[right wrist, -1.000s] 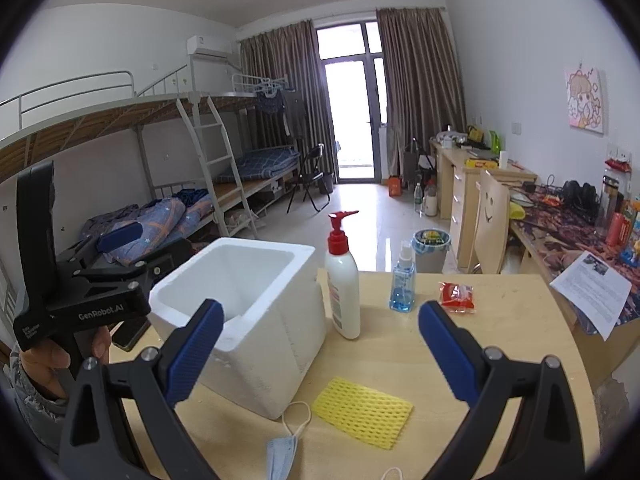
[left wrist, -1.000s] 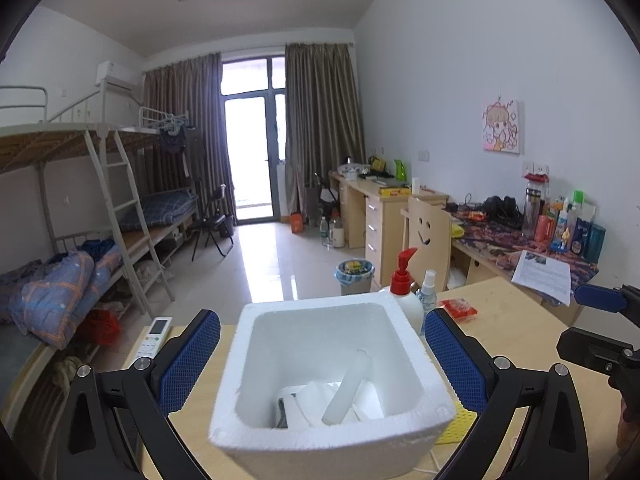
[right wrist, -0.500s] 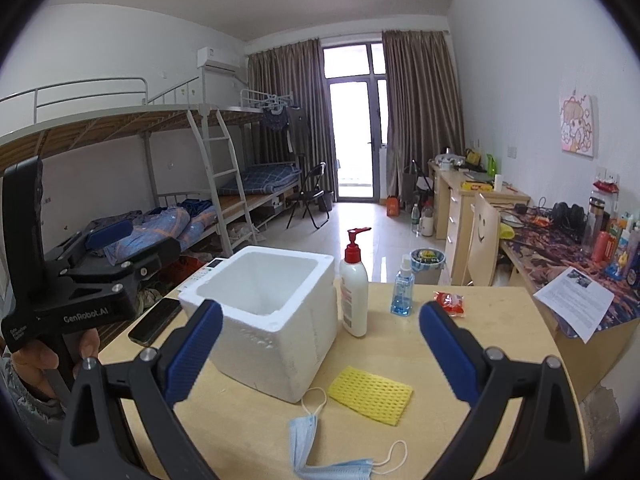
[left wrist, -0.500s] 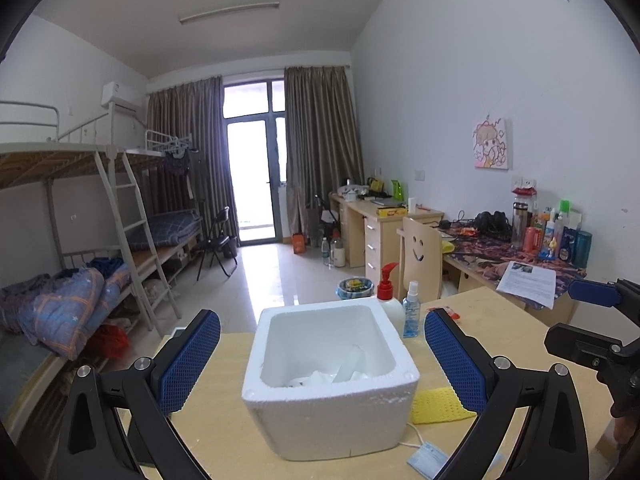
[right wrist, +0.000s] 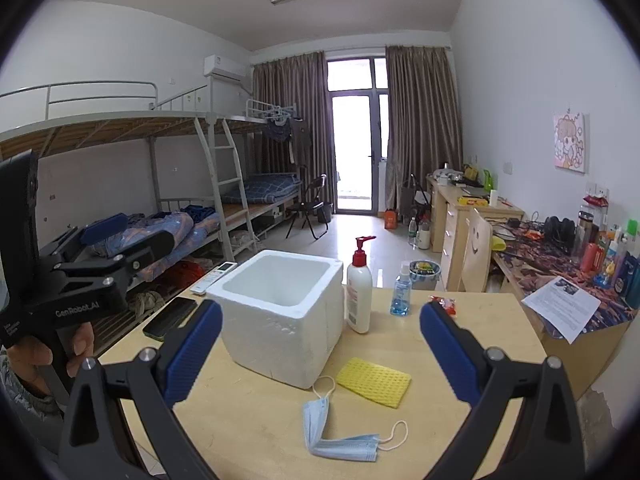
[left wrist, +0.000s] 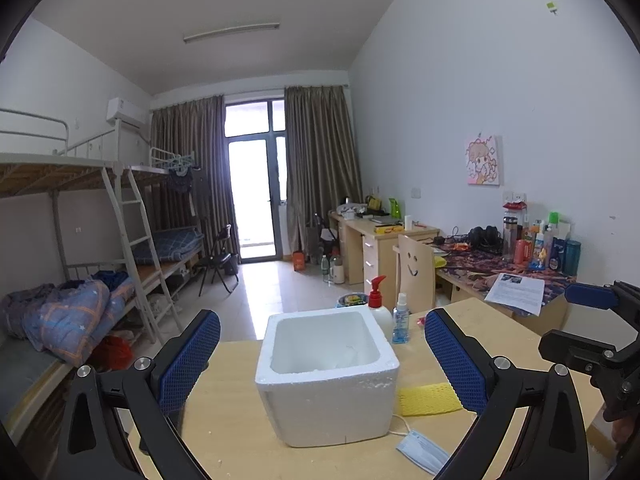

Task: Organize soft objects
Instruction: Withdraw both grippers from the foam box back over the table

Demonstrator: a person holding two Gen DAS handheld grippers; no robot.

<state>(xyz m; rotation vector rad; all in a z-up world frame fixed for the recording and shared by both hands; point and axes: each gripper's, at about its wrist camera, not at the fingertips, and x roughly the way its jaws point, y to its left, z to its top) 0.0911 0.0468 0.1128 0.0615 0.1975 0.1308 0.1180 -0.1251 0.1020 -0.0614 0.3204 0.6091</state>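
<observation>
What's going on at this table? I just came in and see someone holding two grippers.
A person is tidying soft items into a white foam box on the wooden table. Both the left gripper and the right gripper are open and empty, held back from the box. A blue face mask and a yellow mesh cloth lie on the table beside the box, not yet picked up.

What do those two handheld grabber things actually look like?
Both are black plastic frames with silver bolts. Each of the left gripper and the right gripper has two fingers faced with blue textured pads. White lettering reads "GenRobot.AI" on the left one's body. The hand holding it shows a camouflage-patterned sleeve.
</observation>
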